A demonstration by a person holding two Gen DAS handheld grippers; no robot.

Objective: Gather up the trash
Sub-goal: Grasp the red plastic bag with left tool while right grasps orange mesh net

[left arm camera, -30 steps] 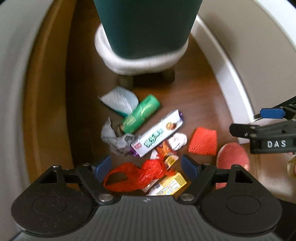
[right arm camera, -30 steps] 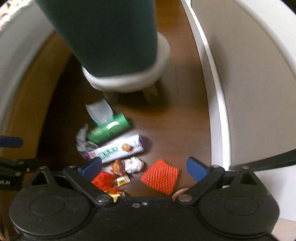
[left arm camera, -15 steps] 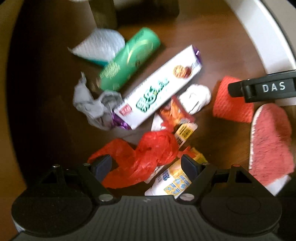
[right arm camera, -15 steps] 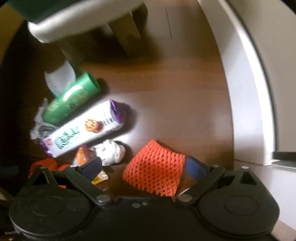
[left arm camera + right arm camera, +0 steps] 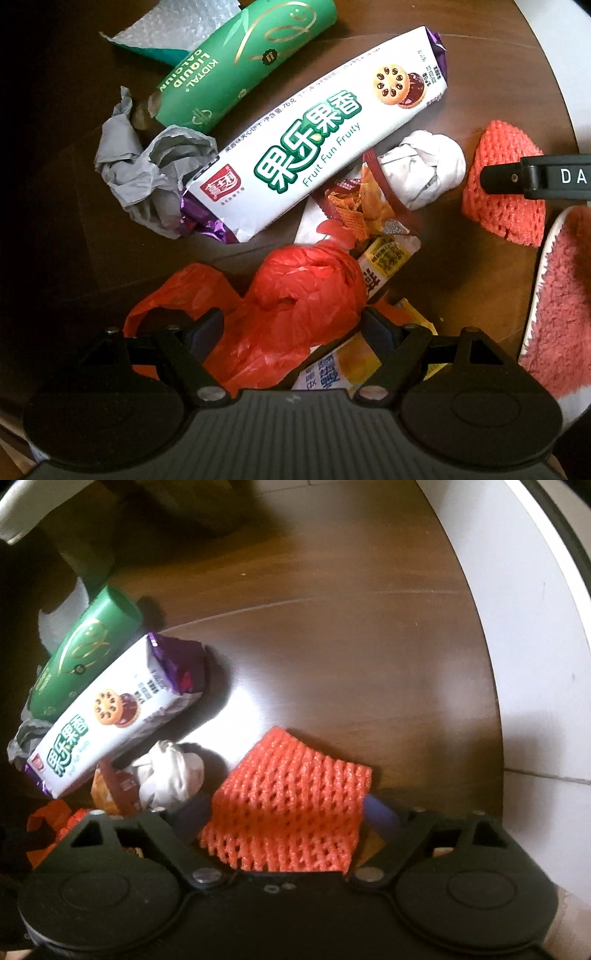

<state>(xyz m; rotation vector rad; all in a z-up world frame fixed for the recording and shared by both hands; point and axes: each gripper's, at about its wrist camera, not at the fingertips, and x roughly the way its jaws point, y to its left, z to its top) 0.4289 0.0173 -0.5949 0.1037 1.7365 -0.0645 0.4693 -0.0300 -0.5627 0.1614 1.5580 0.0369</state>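
Observation:
Trash lies in a pile on the brown wooden floor. My left gripper (image 5: 293, 328) is open, its jaws on either side of a crumpled red plastic bag (image 5: 295, 295). My right gripper (image 5: 288, 814) is open, its jaws on either side of an orange foam net (image 5: 291, 805), which also shows in the left wrist view (image 5: 506, 192). Beyond lie a white biscuit pack (image 5: 317, 147), a green tube (image 5: 240, 62), grey crumpled paper (image 5: 147, 173), a white paper ball (image 5: 424, 166) and small snack wrappers (image 5: 369, 214).
A pink slipper (image 5: 565, 314) lies at the right in the left wrist view. A white curved base (image 5: 517, 609) borders the floor on the right. A chair leg (image 5: 88, 557) stands behind the pile. A yellow-blue packet (image 5: 347, 365) lies under the left gripper.
Both grippers have moved down and closer to the floor. The red bag now sits between the left jaws and the orange net between the right jaws. Both stay open.

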